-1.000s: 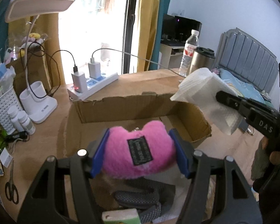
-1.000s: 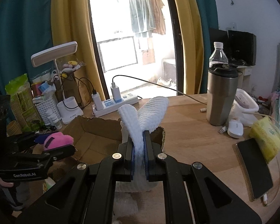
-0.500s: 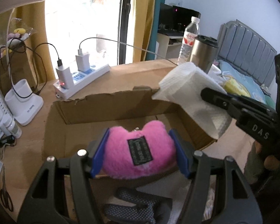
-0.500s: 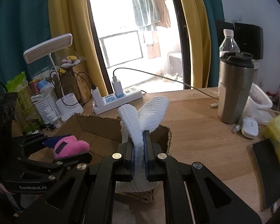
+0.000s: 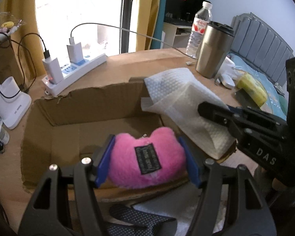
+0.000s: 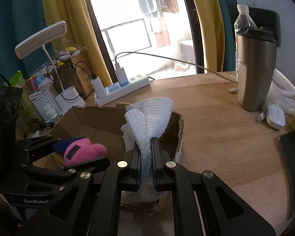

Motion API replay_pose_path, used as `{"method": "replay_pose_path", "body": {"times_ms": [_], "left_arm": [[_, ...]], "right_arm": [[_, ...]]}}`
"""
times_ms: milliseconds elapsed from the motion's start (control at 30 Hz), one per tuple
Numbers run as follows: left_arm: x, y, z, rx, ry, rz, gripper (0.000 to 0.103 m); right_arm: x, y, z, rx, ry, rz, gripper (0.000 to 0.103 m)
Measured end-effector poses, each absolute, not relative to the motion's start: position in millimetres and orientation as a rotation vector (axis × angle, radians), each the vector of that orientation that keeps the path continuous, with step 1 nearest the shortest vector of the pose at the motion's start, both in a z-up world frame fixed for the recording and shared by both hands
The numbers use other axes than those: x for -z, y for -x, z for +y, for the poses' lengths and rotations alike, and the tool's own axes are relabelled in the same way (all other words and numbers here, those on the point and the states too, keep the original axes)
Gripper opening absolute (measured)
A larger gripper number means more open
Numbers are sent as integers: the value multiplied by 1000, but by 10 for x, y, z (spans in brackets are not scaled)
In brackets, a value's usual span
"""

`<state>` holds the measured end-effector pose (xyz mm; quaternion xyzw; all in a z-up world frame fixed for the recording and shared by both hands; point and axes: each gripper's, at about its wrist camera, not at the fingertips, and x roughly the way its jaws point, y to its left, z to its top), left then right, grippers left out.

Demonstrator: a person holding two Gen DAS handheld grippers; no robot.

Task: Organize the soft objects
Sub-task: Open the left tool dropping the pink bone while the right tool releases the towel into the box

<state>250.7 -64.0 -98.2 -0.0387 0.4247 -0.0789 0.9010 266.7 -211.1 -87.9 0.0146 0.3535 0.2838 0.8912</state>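
Both claws carry something soft: the left gripper (image 5: pixel 147 159) is clamped on the pink plush toy (image 5: pixel 146 161), held over the open cardboard box (image 5: pixel 84 106), and the right gripper (image 6: pixel 146 151) is pinched tight on a folded white cloth (image 6: pixel 149 118) above the box's right wall. Judging by the bare cardboard floor in view, nothing has been dropped into the box yet, so both loads remain to be lowered and let go. Just outside the box's near wall lie a dark dotted fabric item (image 5: pixel 139 222) and some white material, probably waiting their turn. The box's near corners sit behind the claws, so I cannot tell whether anything rests there.
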Motion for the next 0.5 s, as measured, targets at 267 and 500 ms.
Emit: {"method": "replay_pose_path", "body": {"times_ms": [267,500], "left_arm": [[1027,-2515,-637,139,79,902,73],[953,-2445,-615,114,70,877,75]], "right_arm": [[866,-2662,-2136,-588,-54,744,28],[802,-2599,-2167,-569,-59,730,42]]}}
